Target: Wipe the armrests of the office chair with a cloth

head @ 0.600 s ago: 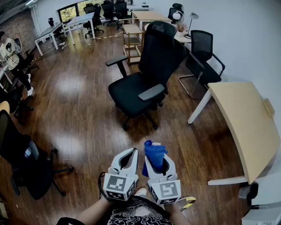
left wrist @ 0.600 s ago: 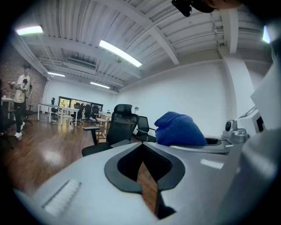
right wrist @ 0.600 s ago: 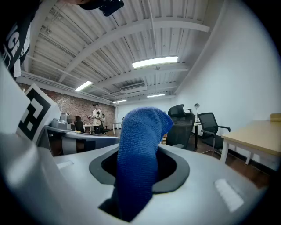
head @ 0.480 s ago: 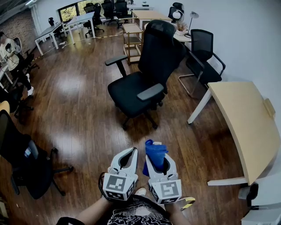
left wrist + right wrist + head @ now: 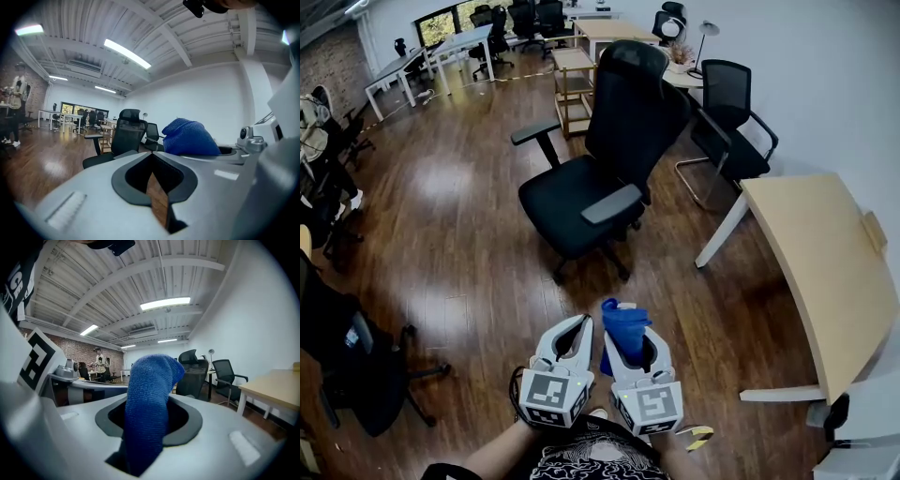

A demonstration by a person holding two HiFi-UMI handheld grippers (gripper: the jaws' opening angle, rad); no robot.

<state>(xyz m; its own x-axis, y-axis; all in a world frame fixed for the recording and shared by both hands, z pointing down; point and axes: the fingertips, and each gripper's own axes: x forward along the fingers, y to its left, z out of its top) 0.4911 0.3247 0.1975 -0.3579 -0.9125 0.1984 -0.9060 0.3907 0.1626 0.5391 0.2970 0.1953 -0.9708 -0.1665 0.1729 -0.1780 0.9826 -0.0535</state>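
Observation:
A black office chair [image 5: 600, 159] stands on the wood floor ahead of me, with a grey-topped near armrest [image 5: 611, 203] and a far armrest [image 5: 534, 132]. My right gripper [image 5: 628, 330] is shut on a blue cloth [image 5: 623, 328], which sticks up between its jaws; the cloth [image 5: 149, 399] fills the middle of the right gripper view. My left gripper [image 5: 577, 328] is shut and holds nothing, close beside the right one. Both are low in the head view, well short of the chair [image 5: 123, 133].
A light wood table [image 5: 820, 267] runs along the right. A second black chair [image 5: 727, 122] stands by the wall behind the first. A wooden shelf cart [image 5: 574, 80] is behind the chair. More black chairs [image 5: 347, 356] crowd the left edge, desks at the back.
The view has shifted slightly: the chair sits a little further left and lower, and both grippers have edged forward together. The cloth stays clamped in the right gripper.

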